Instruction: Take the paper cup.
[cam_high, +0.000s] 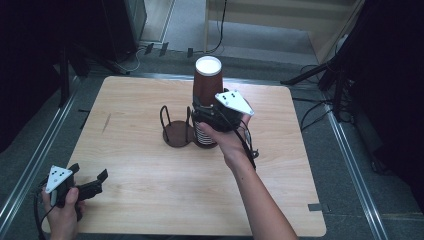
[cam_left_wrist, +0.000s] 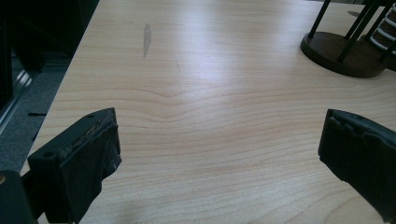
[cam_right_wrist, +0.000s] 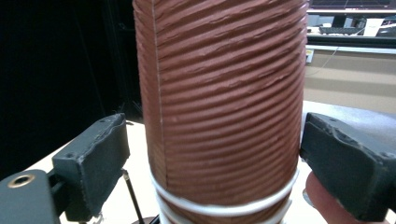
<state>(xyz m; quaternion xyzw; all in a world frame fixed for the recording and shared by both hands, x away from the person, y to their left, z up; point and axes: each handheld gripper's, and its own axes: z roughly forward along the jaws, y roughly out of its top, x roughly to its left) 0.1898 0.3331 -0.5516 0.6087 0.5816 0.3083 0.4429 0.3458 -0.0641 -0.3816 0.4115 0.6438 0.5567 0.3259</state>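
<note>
Toward the table's far edge, cup stack: I hold my right gripper released astride the ribbed brown paper cup, ready to clench.
Near left corner: left gripper released, idle.
Wire cup rack: beside stack.

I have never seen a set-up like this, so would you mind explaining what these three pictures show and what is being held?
There is no machine here: a person holds hand-operated tongs in each hand. The high view looks down on a wooden table, with the forearms coming in from below. The other two pictures come from cameras riding on the tongs, looking along their black jaws. On the table stand an empty wire rack with a round dark base and, beside it, a stack of cups. The right tongs are open around the ridged brown cup on top of the stack, one jaw at each side, apparently not clamped. The left tongs are open over bare wood near the table's near left corner, holding nothing.
</note>
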